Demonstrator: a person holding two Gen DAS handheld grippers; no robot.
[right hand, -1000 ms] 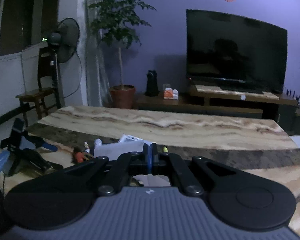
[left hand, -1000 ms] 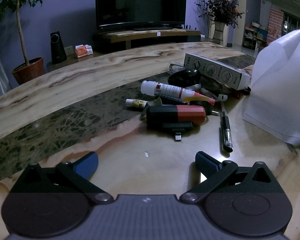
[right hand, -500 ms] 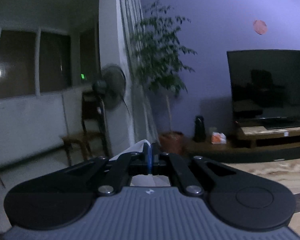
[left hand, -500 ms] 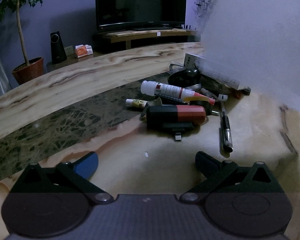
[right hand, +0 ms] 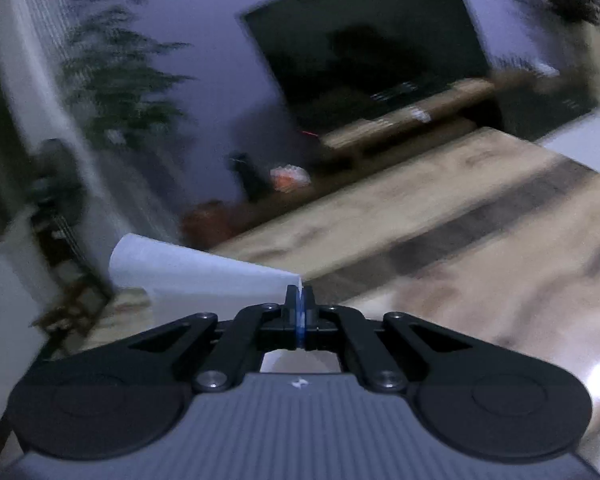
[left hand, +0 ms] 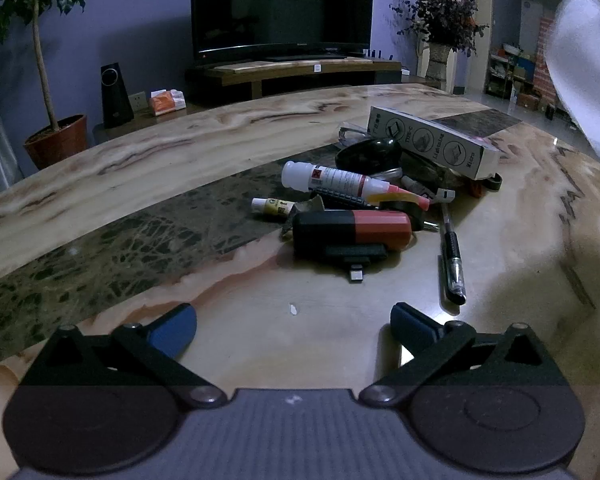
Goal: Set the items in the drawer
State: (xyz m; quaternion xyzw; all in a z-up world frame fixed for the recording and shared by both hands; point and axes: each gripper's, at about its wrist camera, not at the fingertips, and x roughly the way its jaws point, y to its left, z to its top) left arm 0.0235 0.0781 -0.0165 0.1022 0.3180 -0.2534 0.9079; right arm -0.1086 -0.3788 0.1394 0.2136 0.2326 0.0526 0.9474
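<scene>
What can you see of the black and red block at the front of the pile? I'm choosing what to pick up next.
The black and red block lies on its side on the pale stone table, nearest the open left gripper. Its left half is black, its right half red, with faceted edges like plastic. A flat black piece sits under its front, with a small metal plug sticking out toward the camera. Small tubes crowd behind it; a black pen lies apart to its right.

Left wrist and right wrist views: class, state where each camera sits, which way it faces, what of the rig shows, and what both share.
Left wrist: sits on the left gripper, low over the table, facing a pile of small items with a black pen; open blue-padded fingers show.
Right wrist: sits on the right gripper, tilted and motion-blurred, facing across the room; fingers closed on a white sheet.
Shared: the television, the table and the white sheet.
</scene>
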